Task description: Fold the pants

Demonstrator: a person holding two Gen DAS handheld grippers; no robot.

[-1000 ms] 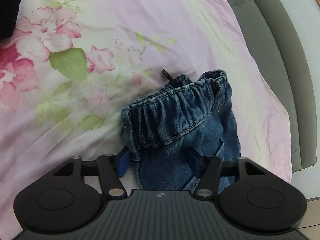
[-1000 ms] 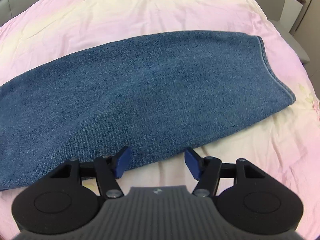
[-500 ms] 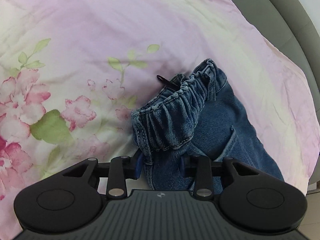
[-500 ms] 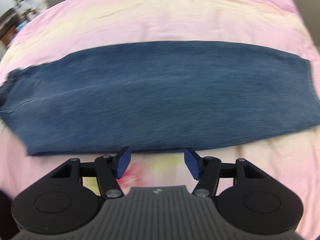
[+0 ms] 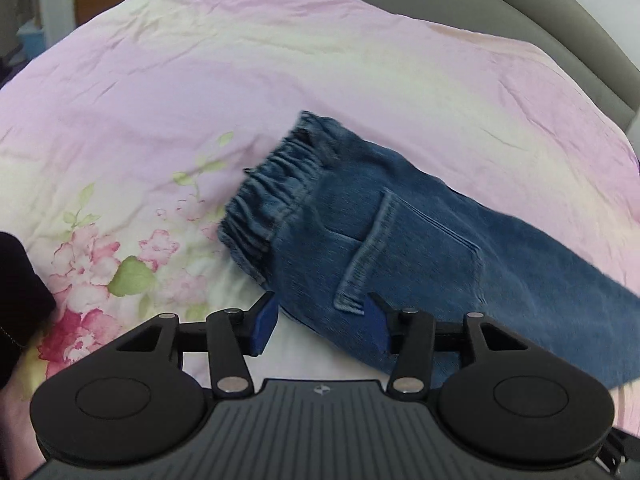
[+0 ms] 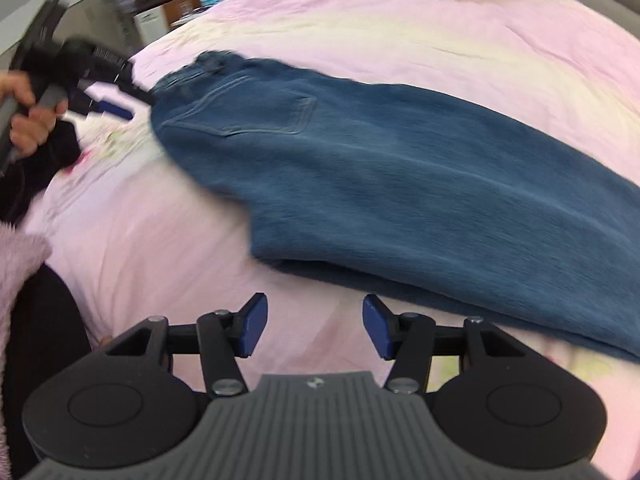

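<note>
- Jeans (image 5: pixel 404 248) lie flat on the pink floral duvet (image 5: pixel 240 80), elastic waistband (image 5: pixel 272 196) toward the flower-printed end, back pocket (image 6: pixel 256 108) facing up, leg running off toward the duvet's far side.
- Left gripper (image 5: pixel 320 324) has its blue pads spread apart, holding nothing; the seat edge of the jeans lies between them.
- Right gripper (image 6: pixel 312 328) is also spread wide, over bare duvet just beside the leg's near edge.
- No readable writing or brand shows; only a small emblem on each gripper body.
</note>
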